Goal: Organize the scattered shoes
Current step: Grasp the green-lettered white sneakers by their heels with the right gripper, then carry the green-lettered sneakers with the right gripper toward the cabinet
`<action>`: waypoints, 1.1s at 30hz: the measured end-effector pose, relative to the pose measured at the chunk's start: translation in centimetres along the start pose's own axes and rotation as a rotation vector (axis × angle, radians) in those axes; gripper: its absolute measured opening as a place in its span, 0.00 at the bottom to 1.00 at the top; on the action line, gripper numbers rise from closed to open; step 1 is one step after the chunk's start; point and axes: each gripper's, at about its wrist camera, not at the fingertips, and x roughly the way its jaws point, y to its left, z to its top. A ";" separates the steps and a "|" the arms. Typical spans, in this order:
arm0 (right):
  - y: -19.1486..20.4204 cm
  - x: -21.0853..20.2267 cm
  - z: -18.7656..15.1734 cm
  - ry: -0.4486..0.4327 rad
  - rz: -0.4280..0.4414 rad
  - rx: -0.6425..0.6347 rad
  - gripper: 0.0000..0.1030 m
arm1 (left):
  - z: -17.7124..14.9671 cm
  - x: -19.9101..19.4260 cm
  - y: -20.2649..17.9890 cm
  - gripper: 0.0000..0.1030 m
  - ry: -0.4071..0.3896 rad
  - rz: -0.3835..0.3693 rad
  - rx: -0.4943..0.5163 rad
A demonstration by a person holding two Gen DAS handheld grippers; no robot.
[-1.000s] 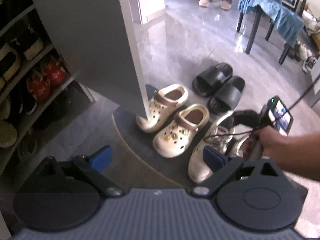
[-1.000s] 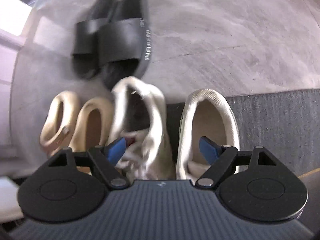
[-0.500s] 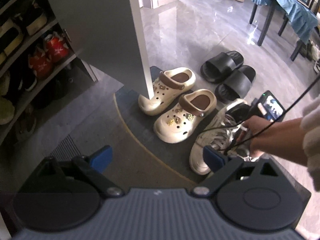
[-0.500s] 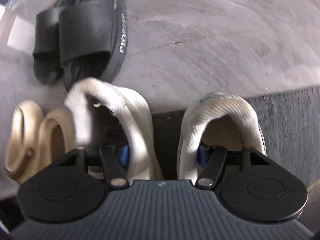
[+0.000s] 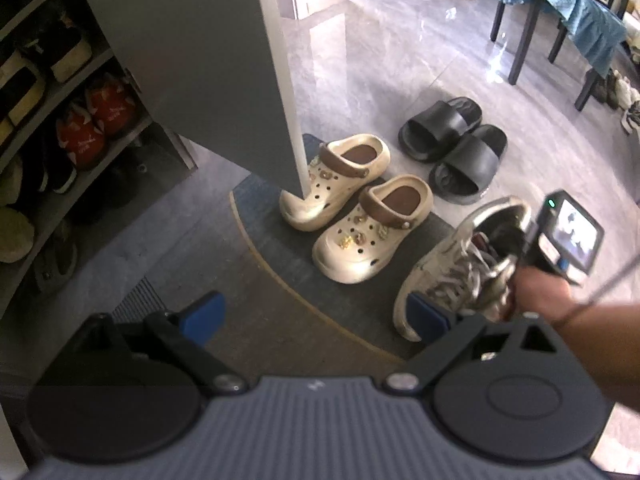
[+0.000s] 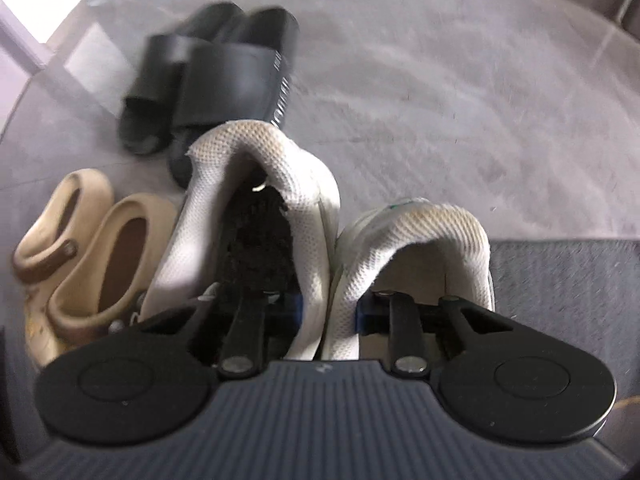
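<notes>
The shoe cabinet [image 5: 60,128] stands on the left with its grey door [image 5: 192,60] open, and its shelves already hold several pairs, among them red sneakers [image 5: 96,120], so I judge that a part of the storing is done or was so from the start. On the floor in front of it three pairs are not yet put away. The dark mat [image 5: 280,280] carries the cream clogs [image 5: 352,212], which lie side by side and close to the door edge, one toe partly hidden behind it. The black slides [image 5: 452,148] lie together on the shiny grey floor [image 5: 400,60] just beyond the mat, also as a neat pair. The white sneakers [image 6: 328,248] are the pair in work now: they stand heel toward the right camera, pressed together side against side. The right gripper [image 6: 328,308] has one finger inside each sneaker, and its jaws are narrow, pinching the two inner walls together, so it holds both sneakers at once. From the left camera I see the hand [image 5: 540,288] with this tool at the sneakers, but whether they are lifted from the mat I cannot tell. The left gripper [image 5: 316,316] hangs above the mat with its blue pads wide apart and nothing between them. What remains, in my judgement, is to carry the sneakers to a free shelf, and then the clogs and the slides.
</notes>
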 end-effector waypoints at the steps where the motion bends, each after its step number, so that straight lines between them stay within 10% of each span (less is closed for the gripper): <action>1: 0.0 -0.9 -0.3 -0.015 0.009 -0.015 0.25 | 0.0 -0.1 0.1 0.95 -0.004 -0.001 0.001; 16: 1.9 -12.4 -4.0 -0.135 0.187 -0.504 0.23 | 0.0 -3.5 4.6 0.95 -0.073 -0.013 -0.046; 33: 11.3 -33.6 -8.9 0.014 0.515 -0.988 0.23 | -3.1 -13.7 18.9 0.95 -0.090 0.128 -0.160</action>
